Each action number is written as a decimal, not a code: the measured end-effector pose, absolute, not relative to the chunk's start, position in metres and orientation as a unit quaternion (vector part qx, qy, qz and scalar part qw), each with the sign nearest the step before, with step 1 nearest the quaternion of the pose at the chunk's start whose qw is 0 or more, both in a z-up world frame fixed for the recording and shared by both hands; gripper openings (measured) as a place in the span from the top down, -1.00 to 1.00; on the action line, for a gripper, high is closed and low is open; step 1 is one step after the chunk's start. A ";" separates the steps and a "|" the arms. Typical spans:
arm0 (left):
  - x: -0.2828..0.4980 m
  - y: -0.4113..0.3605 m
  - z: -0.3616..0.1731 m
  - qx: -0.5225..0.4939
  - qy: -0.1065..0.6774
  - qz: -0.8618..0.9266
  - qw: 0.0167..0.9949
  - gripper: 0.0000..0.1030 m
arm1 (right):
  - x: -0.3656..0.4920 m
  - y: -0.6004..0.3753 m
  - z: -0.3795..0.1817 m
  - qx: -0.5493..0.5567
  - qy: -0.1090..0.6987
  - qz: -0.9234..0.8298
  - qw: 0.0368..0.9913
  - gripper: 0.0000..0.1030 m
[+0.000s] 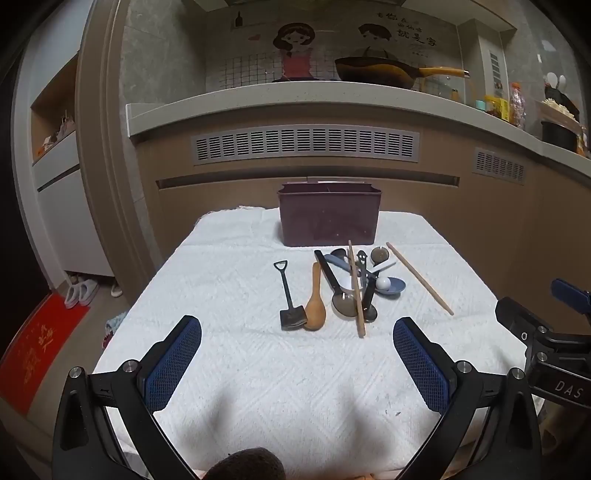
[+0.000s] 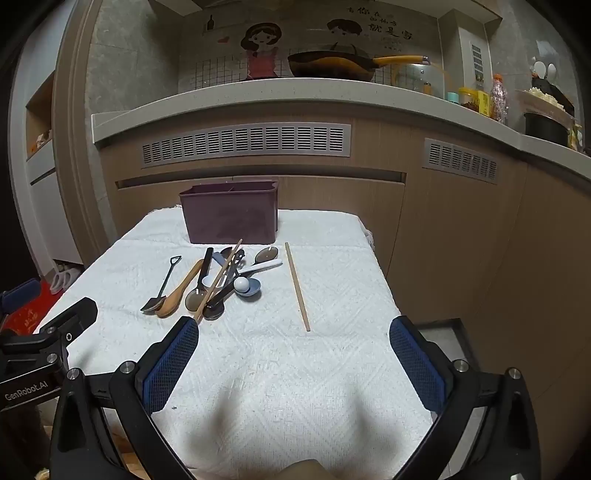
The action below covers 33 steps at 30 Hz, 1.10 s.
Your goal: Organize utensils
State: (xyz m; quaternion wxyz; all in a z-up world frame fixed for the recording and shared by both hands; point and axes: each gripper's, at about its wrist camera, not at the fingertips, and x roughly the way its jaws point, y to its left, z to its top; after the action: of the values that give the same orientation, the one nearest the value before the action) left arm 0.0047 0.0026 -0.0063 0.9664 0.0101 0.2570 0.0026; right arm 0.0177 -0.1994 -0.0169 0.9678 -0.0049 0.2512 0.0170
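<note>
White cloth [image 1: 258, 369] on the surface: rough, woven diamond texture. Bin [image 1: 328, 214]: matt maroon plastic. Spoon [image 1: 316, 299] and chopsticks [image 2: 297, 286]: bare wood. Tool pads [image 1: 173, 363]: blue ribbed rubber.

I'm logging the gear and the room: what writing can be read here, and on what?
"DAS" on the right gripper body.
"GenRobot.AI" on the left gripper body.
Chinese characters on the wall sticker: too blurred to read.
Gold writing on the red mat: unreadable.

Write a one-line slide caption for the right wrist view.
Open right gripper hovers over the towel; spoons piled before the bin, one chopstick apart.
</note>
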 end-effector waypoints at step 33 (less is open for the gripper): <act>0.005 0.002 -0.006 0.011 0.260 0.003 0.966 -1.00 | 0.019 -0.197 -0.017 -0.009 0.254 0.018 0.967 -0.99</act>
State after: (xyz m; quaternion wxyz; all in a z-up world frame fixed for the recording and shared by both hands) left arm 0.0050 0.0022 -0.0061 0.9656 0.0108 0.2600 0.0027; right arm 0.0193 -0.1975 -0.0174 0.9671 -0.0091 0.2536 0.0176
